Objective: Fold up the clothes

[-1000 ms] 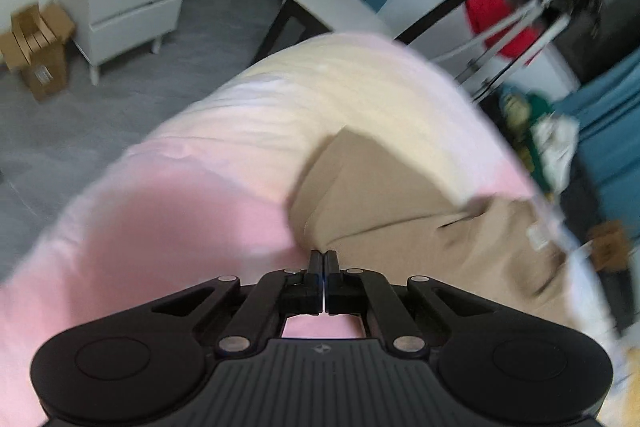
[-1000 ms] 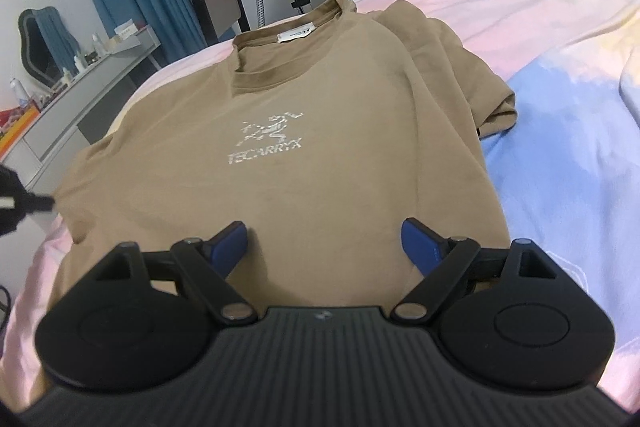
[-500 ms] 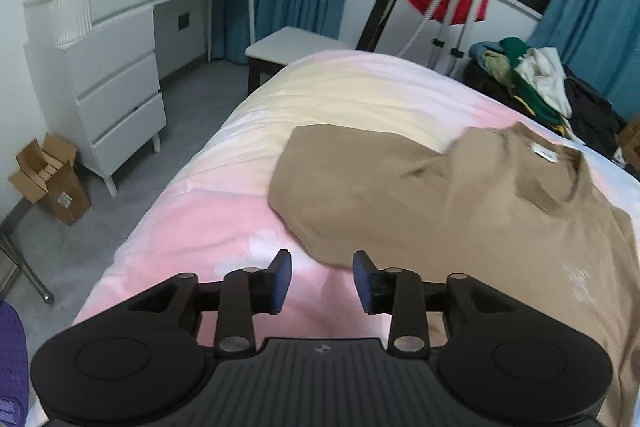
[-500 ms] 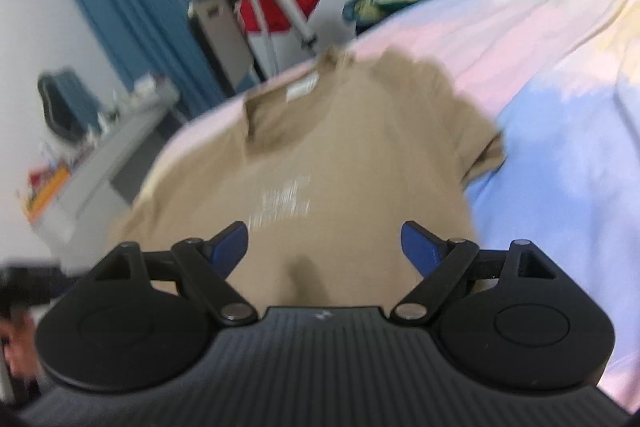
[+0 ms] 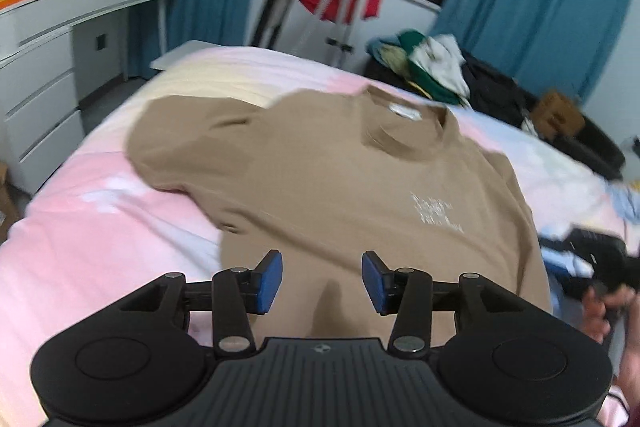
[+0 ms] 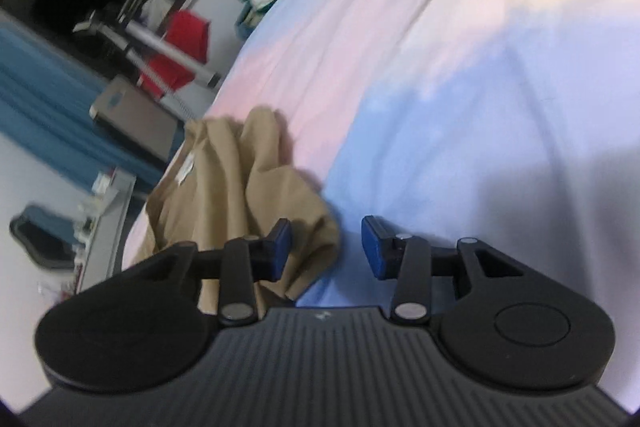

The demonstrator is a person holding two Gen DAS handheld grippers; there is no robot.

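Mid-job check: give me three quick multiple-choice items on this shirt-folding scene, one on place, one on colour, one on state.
1. Where does the T-shirt lie?
A. on the bedspread
B. on the floor
C. on the dresser

2. What colour is the T-shirt?
A. red
B. tan
C. green

3. Between the left gripper's pads there is:
A. a pinched sleeve
B. a pinched collar
C. nothing gripped

Key: 1 A, the shirt is spread front up on the pastel bedspread. 2 B, the fabric is tan with a pale chest print. 3 C, the opening jaws hover over the hem with a clear gap.
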